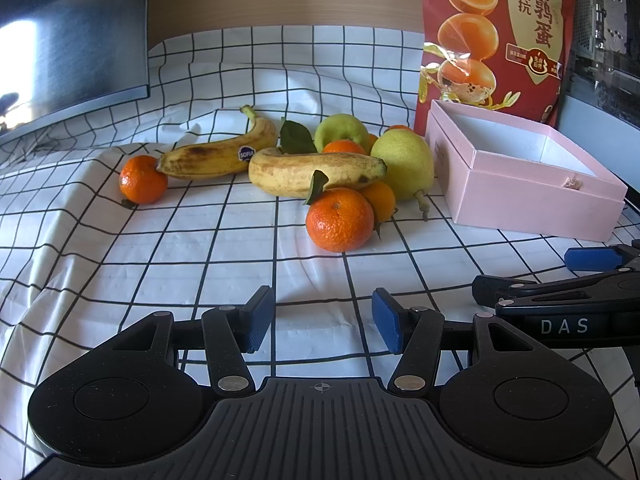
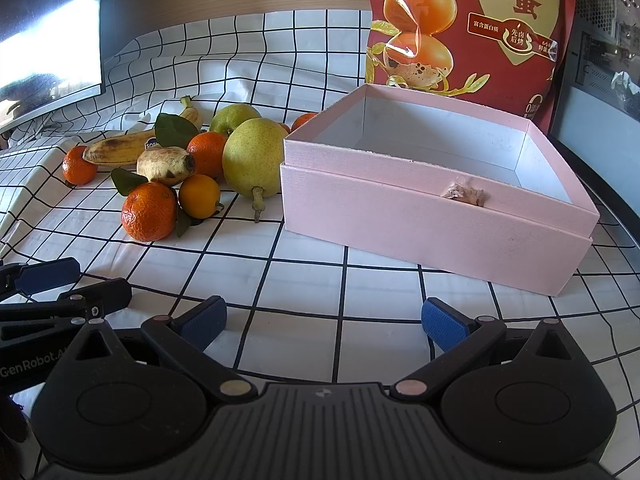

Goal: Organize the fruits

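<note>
Both grippers are hovering low over the checked counter [image 1: 120,260], left gripper [image 1: 323,320] and right gripper [image 2: 324,322] jaws apart, gripping nothing; fruits [image 1: 280,168] are lying piled just left of the empty pink box [image 2: 420,220]

Box: a pink box [image 2: 432,216] is seen open on the checked surface [image 2: 312,280].
Fruit: pear [image 2: 254,158], mandarin [image 2: 149,212] and bananas [image 2: 166,166] are piled left of it.
Right gripper [image 2: 324,322]: jaws are spread, nothing between them.
</note>
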